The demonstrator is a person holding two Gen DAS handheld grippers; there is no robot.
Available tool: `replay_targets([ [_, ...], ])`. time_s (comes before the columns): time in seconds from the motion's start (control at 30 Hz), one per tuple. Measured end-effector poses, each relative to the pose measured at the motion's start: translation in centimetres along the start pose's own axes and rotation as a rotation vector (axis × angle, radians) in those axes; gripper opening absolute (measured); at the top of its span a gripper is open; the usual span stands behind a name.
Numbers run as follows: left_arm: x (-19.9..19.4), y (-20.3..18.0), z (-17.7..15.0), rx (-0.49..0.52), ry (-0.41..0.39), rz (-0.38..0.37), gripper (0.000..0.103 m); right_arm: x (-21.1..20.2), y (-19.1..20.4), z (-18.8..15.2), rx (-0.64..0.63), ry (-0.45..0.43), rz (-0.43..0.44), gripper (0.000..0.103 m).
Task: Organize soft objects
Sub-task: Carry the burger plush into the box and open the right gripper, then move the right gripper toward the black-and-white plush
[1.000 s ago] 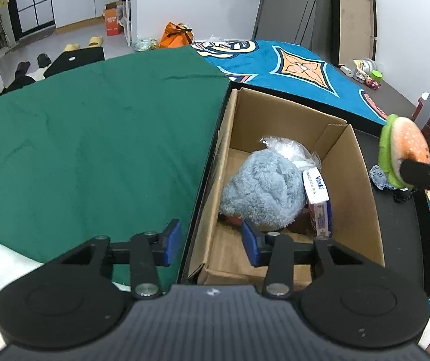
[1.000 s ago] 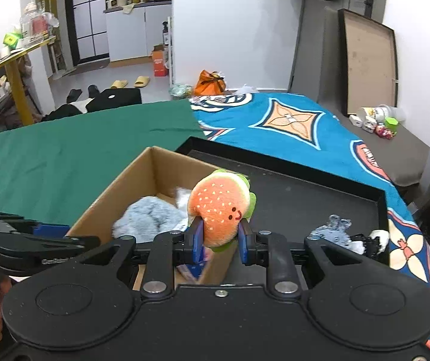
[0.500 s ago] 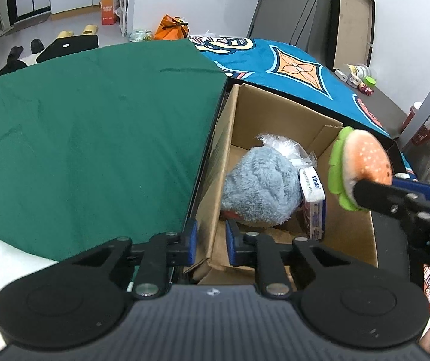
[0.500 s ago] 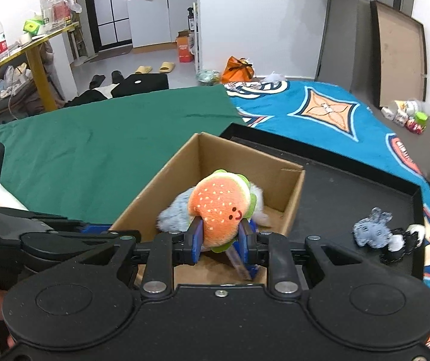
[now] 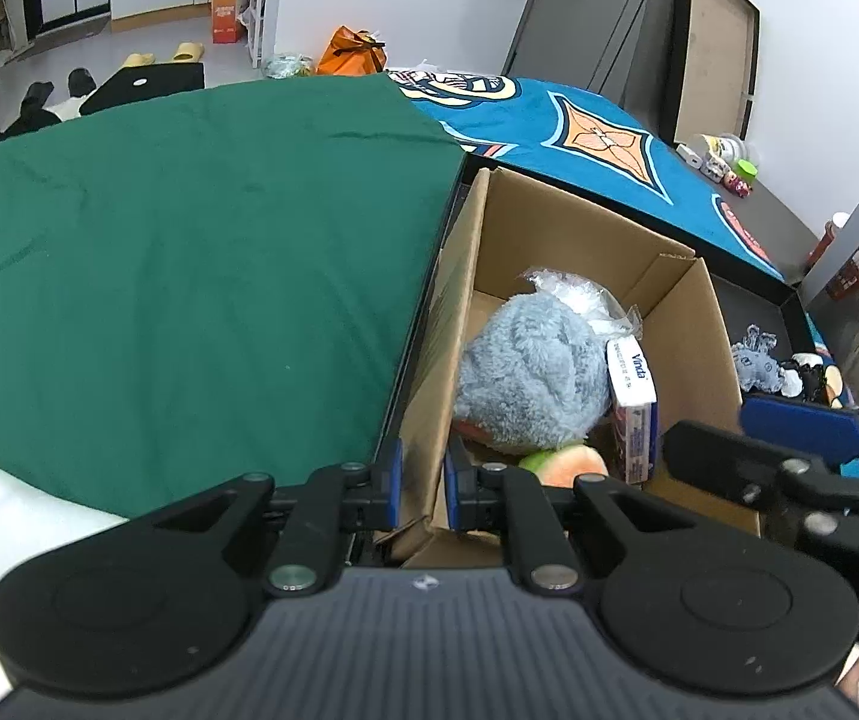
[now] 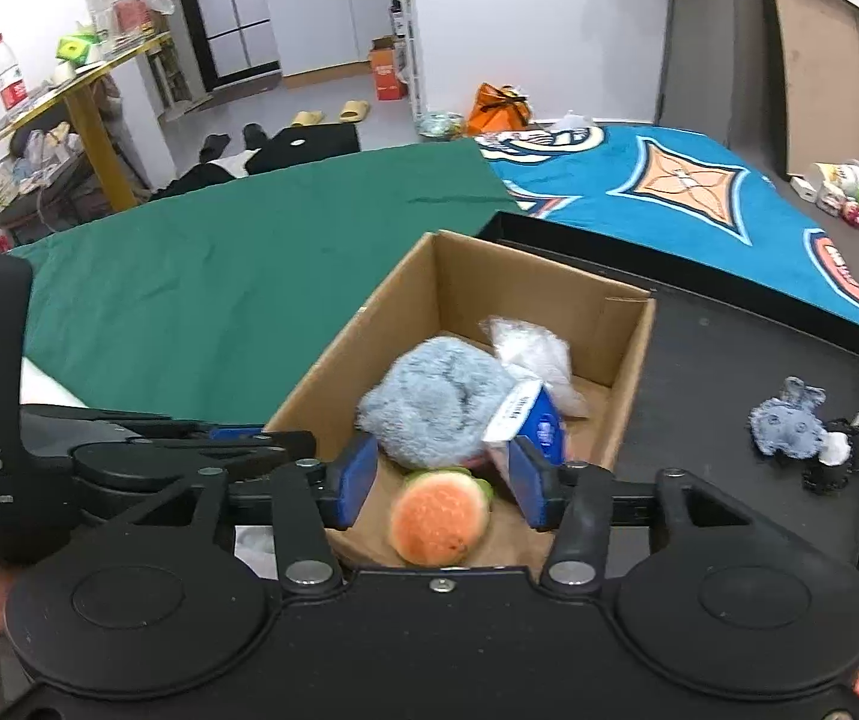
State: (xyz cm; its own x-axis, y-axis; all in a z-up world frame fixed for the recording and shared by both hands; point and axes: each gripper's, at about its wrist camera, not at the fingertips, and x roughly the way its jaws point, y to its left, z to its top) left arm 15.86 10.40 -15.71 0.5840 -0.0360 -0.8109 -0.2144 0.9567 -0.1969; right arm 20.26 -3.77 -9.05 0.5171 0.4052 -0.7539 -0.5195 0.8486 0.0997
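My right tongs (image 6: 442, 483) have just been opening, and the orange-and-green plush hamburger (image 6: 438, 516) is out of their grip! A second ago the blue pads pinched it above the open brown cardboard box (image 6: 540, 291); now it sits low in the centre of the right wrist view, on the box floor, between the spread pads and touching neither. In the left wrist view only its edge (image 5: 561, 459) peeks out at lower centre, just under the fluffy grey-blue plush toy (image 5: 528, 378).

My left tongs (image 5: 423, 483) have been closing too: a second ago they stood wide apart, and now the blue pads are clamped on the near left wall of the box, cardboard squeezed between them.

The white-and-blue tissue packet (image 5: 633, 396) leans beside the grey plush, with the crinkled clear plastic bag (image 6: 528, 351) behind it, same as before. Out on the black tray (image 6: 729, 354), at the right of the right wrist view, the small grey knitted toy (image 6: 789, 423) lies well apart from the box.
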Motion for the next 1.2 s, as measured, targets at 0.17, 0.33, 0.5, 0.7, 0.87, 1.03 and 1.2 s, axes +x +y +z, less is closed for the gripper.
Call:
replay_targets([
  [0.17, -0.2, 0.0, -0.1, 0.000, -0.003, 0.008, 0.013, -0.6, -1.4, -0.1, 0.024, -0.007, -0.034, 0.057],
  [0.33, -0.4, -0.3, -0.2, 0.023, -0.013, 0.020, 0.014, -1.4, -2.9, -0.1, 0.037, -0.023, -0.060, 0.064],
  [0.5, -0.6, -0.7, -0.2, 0.042, -0.022, 0.039, 0.014, -1.9, -4.2, -0.2, 0.019, -0.029, -0.087, 0.066],
  [0.7, -0.6, -1.5, -0.2, 0.085, -0.022, 0.099, 0.021, -2.3, -5.6, -0.7, 0.012, -0.028, -0.097, 0.071],
  [0.87, -0.8, -2.2, -0.3, 0.115, -0.045, 0.147, 0.041, -2.4, -6.9, -1.0, 0.013, -0.032, -0.109, 0.074],
  [1.03, -0.8, -2.7, -0.3, 0.139, -0.050, 0.169, 0.049, -2.4, -9.1, -1.3, 0.024, -0.038, -0.139, 0.075],
  [1.2, -0.7, -3.3, -0.2, 0.156, -0.054, 0.191, 0.049, -2.3, -11.5, -1.4, 0.035, -0.044, -0.158, 0.075],
])
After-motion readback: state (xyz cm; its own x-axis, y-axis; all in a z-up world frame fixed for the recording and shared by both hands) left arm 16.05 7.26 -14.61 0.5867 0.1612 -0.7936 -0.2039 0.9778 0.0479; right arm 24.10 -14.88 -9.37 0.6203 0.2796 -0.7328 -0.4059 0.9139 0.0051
